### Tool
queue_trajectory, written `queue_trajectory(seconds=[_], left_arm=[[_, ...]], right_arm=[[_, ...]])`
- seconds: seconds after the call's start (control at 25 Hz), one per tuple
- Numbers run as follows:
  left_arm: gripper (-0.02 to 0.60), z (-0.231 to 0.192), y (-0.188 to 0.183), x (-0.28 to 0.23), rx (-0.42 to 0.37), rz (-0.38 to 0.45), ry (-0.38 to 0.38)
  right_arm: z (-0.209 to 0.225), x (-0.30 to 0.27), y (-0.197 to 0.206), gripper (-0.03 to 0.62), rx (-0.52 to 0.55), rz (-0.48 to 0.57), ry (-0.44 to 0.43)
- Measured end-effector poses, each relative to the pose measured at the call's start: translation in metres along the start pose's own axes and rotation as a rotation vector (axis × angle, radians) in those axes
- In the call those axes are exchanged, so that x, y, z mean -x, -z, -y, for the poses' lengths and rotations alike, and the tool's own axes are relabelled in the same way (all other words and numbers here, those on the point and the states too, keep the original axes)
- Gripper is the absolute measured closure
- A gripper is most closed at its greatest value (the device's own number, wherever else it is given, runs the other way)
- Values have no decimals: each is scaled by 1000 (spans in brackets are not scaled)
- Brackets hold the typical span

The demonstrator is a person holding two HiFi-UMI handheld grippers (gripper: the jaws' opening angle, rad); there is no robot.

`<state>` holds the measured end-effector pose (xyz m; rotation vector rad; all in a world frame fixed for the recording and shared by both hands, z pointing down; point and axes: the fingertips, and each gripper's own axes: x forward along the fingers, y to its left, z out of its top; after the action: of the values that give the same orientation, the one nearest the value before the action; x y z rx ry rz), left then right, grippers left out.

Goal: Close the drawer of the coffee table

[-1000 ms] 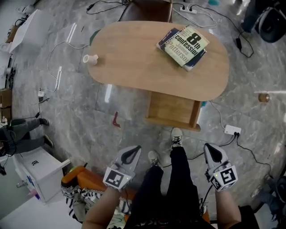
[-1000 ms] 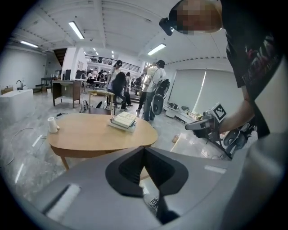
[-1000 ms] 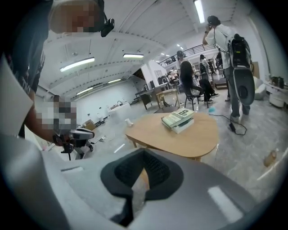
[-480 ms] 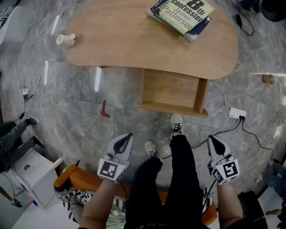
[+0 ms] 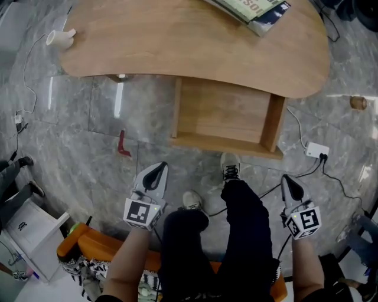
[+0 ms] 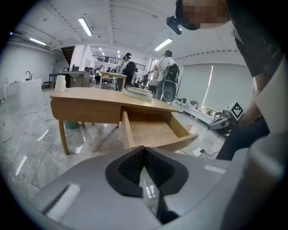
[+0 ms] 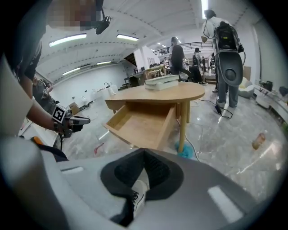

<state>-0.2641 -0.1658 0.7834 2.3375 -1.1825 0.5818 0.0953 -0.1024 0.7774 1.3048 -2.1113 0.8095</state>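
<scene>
The wooden coffee table (image 5: 177,41) fills the top of the head view. Its drawer (image 5: 227,115) is pulled out toward me and is empty inside; its front panel (image 5: 224,145) faces my feet. My left gripper (image 5: 157,170) hangs short of the drawer's left corner, shut and empty. My right gripper (image 5: 290,181) hangs off the drawer's right corner, also shut and empty. In the left gripper view the drawer (image 6: 153,131) lies ahead beyond the closed jaws (image 6: 144,148); the right gripper view shows the drawer (image 7: 141,124) ahead-left of its closed jaws (image 7: 144,152).
Books (image 5: 254,7) lie on the table's far right; a white cup (image 5: 59,38) lies at its left end. A red item (image 5: 121,143), a power strip (image 5: 316,151) with cables and my shoes (image 5: 230,165) are on the marble floor. An orange seat (image 5: 88,248) is behind me. People (image 7: 222,54) stand beyond.
The table and drawer have grown larger and shifted up in the head view as the view and both grippers came down nearer the floor. Both grippers stayed shut.
</scene>
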Motion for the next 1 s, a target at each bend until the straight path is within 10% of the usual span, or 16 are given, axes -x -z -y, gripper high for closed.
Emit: queue_trajectory(seconds=[0.76,1.0], left_arm=[[580,-44,67,-61,-260,183,30],[469,-53,68,-71,-333,244,60]], right_arm=[[55,-84,108,591,26,188,126],[65,-100,99,454,74,298,163]])
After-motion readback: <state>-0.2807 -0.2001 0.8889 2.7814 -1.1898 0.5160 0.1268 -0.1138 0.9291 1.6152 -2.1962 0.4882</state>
